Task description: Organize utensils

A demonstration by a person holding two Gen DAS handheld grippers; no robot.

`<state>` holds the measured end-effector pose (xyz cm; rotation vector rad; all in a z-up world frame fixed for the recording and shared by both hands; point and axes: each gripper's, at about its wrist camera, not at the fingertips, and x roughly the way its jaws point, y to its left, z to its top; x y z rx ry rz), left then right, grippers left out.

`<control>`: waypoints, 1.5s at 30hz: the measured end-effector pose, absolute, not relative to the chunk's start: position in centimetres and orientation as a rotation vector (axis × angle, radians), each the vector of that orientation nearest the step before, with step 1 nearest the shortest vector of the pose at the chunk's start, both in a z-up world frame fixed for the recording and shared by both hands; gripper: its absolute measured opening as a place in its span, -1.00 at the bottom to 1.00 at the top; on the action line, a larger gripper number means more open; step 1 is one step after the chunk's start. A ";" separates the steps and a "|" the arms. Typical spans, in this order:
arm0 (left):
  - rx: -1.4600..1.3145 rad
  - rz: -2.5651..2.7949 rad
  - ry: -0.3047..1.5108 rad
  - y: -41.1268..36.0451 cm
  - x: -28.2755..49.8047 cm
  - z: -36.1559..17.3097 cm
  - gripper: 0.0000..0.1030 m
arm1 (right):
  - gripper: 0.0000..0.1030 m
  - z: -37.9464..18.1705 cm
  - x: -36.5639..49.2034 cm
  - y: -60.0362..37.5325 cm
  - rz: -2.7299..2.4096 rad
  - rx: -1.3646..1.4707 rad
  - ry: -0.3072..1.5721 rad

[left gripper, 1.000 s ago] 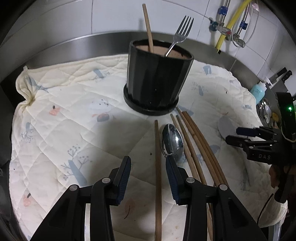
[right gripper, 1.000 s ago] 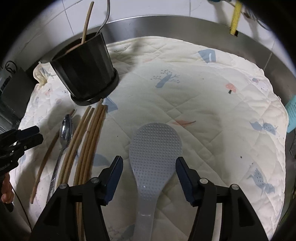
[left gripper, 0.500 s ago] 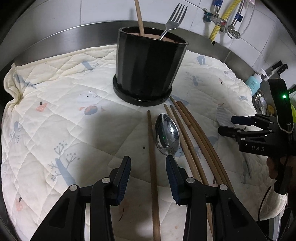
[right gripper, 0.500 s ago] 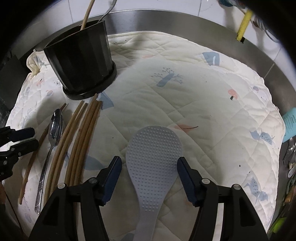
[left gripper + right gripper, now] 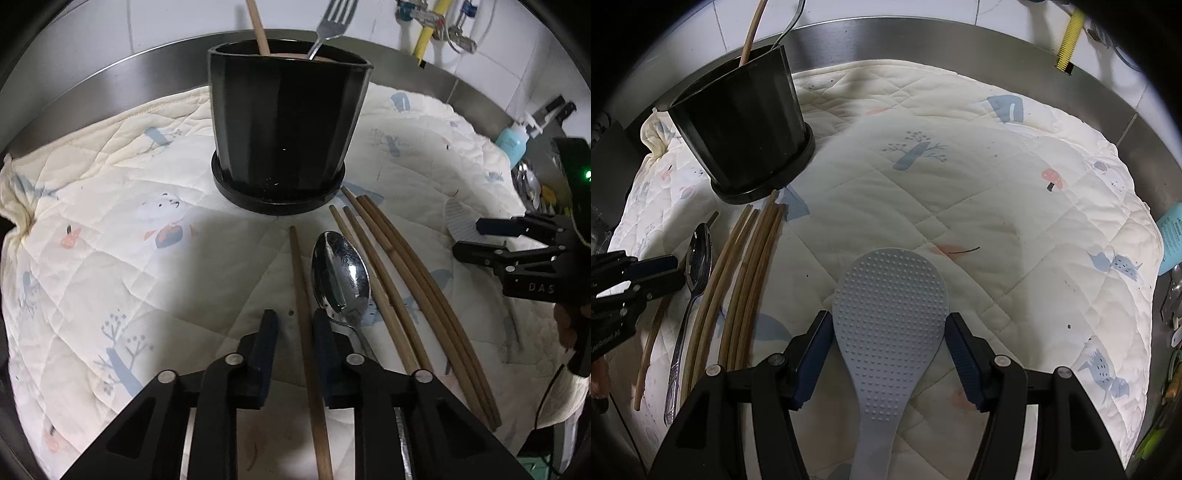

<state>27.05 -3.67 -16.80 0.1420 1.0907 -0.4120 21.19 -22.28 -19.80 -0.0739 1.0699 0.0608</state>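
Observation:
A black ribbed holder (image 5: 288, 125) stands on the quilted mat (image 5: 110, 229) with a fork (image 5: 332, 26) and one wooden chopstick (image 5: 258, 29) in it. On the mat lie a single chopstick (image 5: 306, 332), a metal spoon (image 5: 341, 273) and several more chopsticks (image 5: 406, 280). My left gripper (image 5: 295, 325) is open, low over the mat, its jaws on either side of the single chopstick. My right gripper (image 5: 888, 332) is open around a grey rice paddle (image 5: 888, 306) lying flat. The holder also shows in the right wrist view (image 5: 738, 122).
A steel rim (image 5: 960, 40) rings the mat, with white tiled wall and yellow hoses (image 5: 428, 33) behind. A blue soap bottle (image 5: 513, 136) and cutlery stand past the mat's right edge.
My left gripper has moved forward and down toward the holder, and its jaws have narrowed around the single chopstick. My right gripper has edged forward along the rice paddle.

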 end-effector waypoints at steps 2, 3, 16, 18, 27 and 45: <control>0.163 -0.410 1.093 -4.0 27.2 -16.8 -0.66 | 0.38 -19.9 21.4 -22.1 0.059 -0.079 1.074; 0.173 -0.409 1.092 -4.2 27.3 -16.9 -0.69 | 0.38 -20.0 21.5 -22.0 0.057 -0.082 1.074; 0.136 -0.416 1.075 -4.4 27.2 -16.8 -0.84 | 0.37 -20.3 21.9 -21.1 0.042 -0.090 1.077; 0.104 -0.424 1.062 -3.7 27.0 -16.5 -0.85 | 0.35 -20.1 21.7 -21.2 0.049 -0.085 1.068; 0.044 -0.430 1.043 -2.2 26.9 -15.5 -0.87 | -0.19 -18.9 21.0 -20.9 0.089 -0.061 1.044; 0.046 -0.435 1.071 -2.6 27.6 -16.6 -0.86 | 0.38 -19.5 20.3 -22.5 0.110 0.020 1.018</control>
